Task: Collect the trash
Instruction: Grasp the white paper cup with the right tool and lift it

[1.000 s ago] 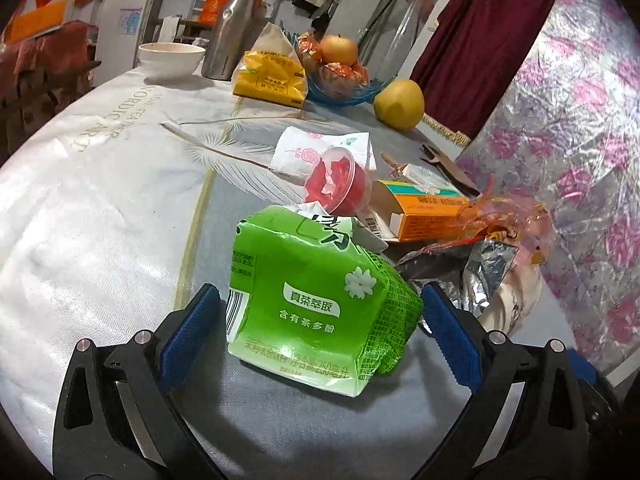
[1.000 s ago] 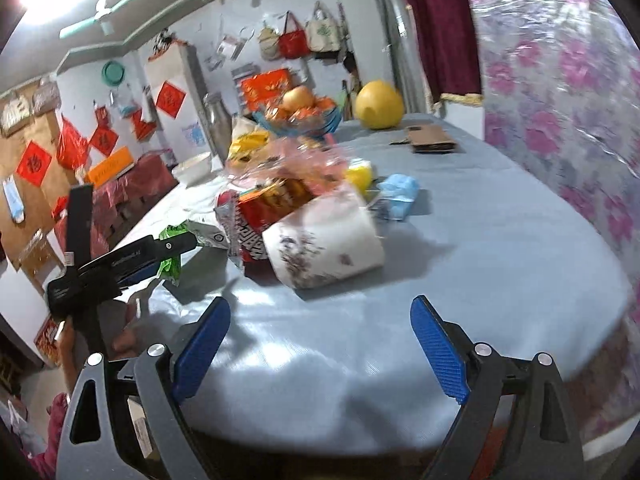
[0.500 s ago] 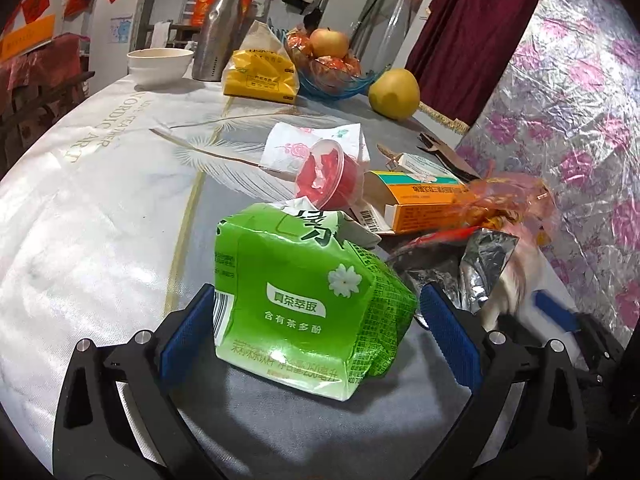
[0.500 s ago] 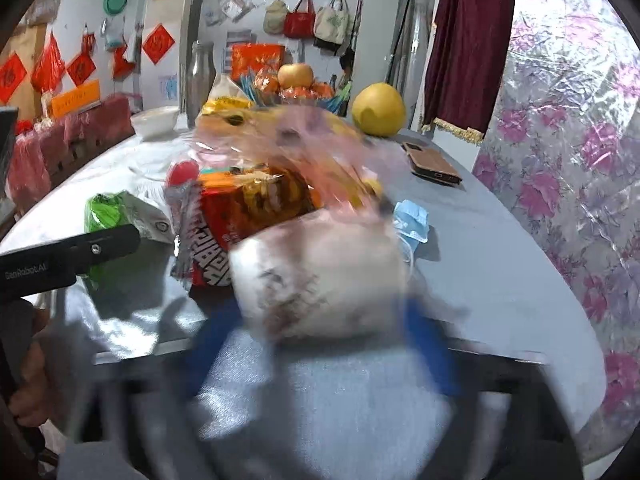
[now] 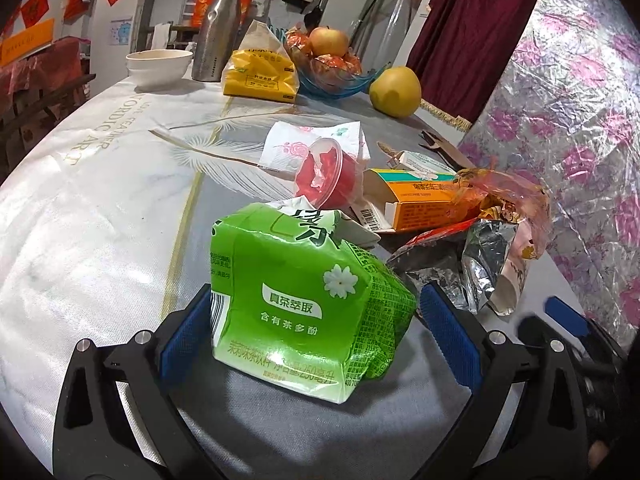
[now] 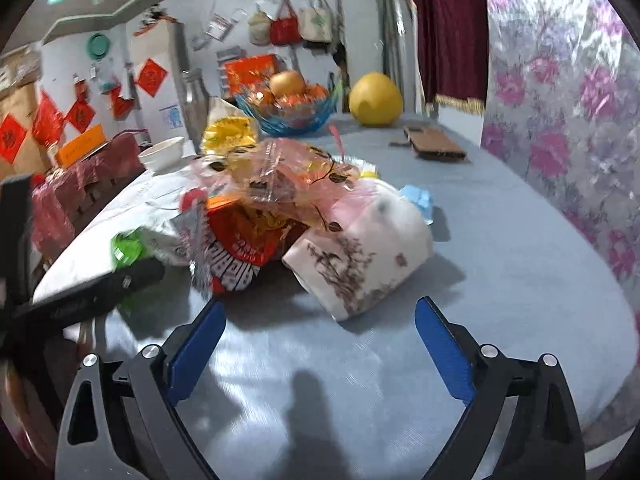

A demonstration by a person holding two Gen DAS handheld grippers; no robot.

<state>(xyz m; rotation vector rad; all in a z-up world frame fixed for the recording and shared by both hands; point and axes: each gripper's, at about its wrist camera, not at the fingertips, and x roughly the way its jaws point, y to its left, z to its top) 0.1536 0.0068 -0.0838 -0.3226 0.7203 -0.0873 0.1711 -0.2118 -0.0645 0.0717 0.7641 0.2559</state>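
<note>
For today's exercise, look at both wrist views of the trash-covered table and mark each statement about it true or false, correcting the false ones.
1. The green carton sits between the fingers of the left gripper. True.
2. The right gripper is clamped on the white paper cup. False: its jaws are wide open, having just reopened, and the cup lies on the table beyond them.
3. The red plastic cup stands upright. False: it lies on its side.
4. The fruit bowl holds fruit. True.
5. The orange box lies beside the red plastic cup. True.
</note>
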